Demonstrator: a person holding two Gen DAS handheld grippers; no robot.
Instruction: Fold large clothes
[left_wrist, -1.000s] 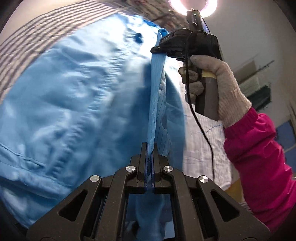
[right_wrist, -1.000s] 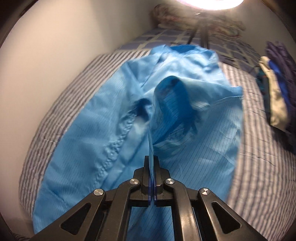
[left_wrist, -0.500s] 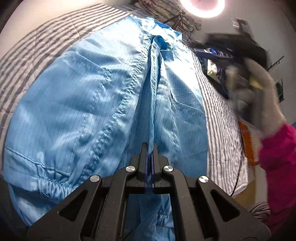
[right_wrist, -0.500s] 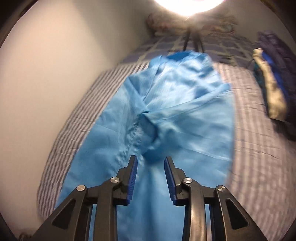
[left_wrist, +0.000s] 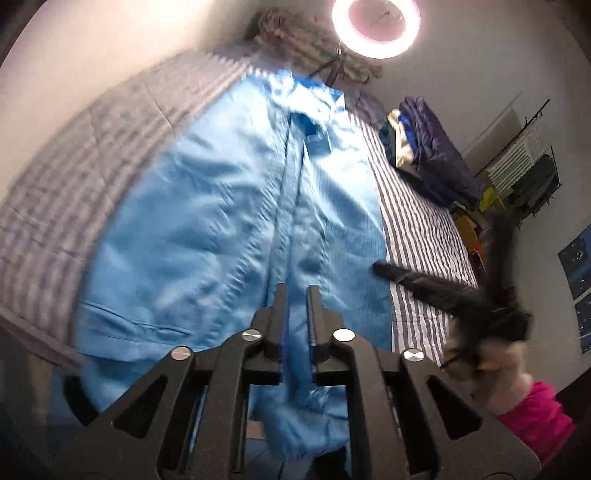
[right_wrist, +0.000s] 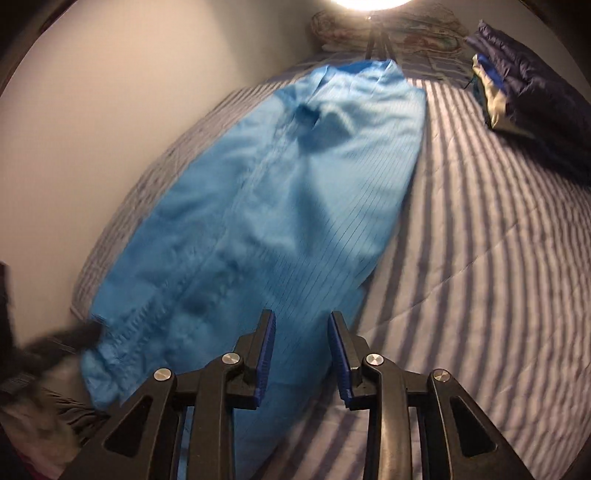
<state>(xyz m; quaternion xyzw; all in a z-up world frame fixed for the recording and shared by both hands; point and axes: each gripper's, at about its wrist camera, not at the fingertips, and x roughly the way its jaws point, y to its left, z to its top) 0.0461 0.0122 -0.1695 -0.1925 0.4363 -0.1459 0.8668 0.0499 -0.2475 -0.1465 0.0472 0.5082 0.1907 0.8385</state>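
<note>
A large light-blue garment (left_wrist: 229, 221) lies spread lengthwise on the striped bed (left_wrist: 424, 236), its front placket running down the middle. It also shows in the right wrist view (right_wrist: 280, 206). My left gripper (left_wrist: 295, 295) is slightly open over the garment's near hem, with blue cloth showing between the jaws. My right gripper (right_wrist: 301, 321) is open and empty above the garment's near right edge. It shows blurred in the left wrist view (left_wrist: 436, 288). The left gripper shows as a dark blur (right_wrist: 55, 343) in the right wrist view.
A pile of dark blue and white clothes (right_wrist: 524, 88) sits on the bed's far right, also in the left wrist view (left_wrist: 424, 147). A ring light (left_wrist: 375, 26) stands at the head. A wall (right_wrist: 92, 110) runs along the left. A rack (left_wrist: 524, 173) stands beyond the bed.
The right gripper let go of the raised garment edge and dropped low to the right. The garment fell flat on the bed. The left gripper's jaws parted slightly.
</note>
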